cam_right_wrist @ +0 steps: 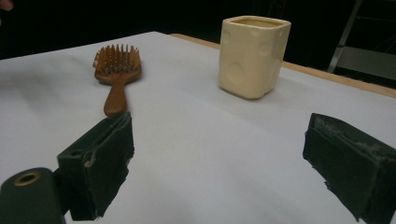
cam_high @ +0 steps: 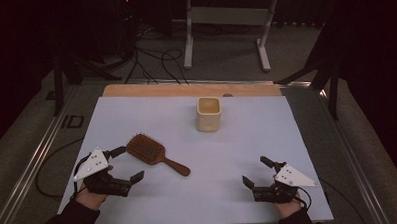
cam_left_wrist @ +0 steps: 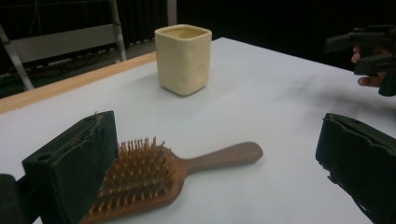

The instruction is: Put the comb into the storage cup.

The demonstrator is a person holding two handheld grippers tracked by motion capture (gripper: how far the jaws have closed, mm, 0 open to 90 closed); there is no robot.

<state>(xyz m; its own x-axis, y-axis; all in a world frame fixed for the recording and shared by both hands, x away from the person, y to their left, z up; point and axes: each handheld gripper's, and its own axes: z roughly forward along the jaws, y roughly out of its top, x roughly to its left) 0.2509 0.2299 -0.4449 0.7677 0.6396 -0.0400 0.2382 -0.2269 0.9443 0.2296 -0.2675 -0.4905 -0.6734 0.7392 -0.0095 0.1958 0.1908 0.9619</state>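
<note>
Nearest, at the front edge of the surface (cam_high: 140, 214), the person's two hands each hold a gripper. The left gripper (cam_high: 124, 165) sits at the near left, its jaws spread wide and holding nothing; the right gripper (cam_high: 256, 172) rests at the near right, likewise released and empty, well apart from everything.

Just beyond the left gripper lies the brush (cam_high: 154, 153), bristles up, its head close to the gripper's far jaw and its handle angled toward the near right. In the left gripper view the brush (cam_left_wrist: 159, 179) lies partly behind the left-hand jaw, not between the two, so the gripper looks poised beside it rather than around it. Lying flat with the handle free, the brush seems easiest to take by that handle.

Farther off, near the centre far side, stands the cup (cam_high: 208, 113), upright, open-topped and cream-coloured, well apart from the brush. The bare stretch between them holds no obstacle. Beyond the surface lie a wooden strip (cam_high: 185, 89), cables (cam_high: 154, 61) and a white frame (cam_high: 228, 16).
</note>
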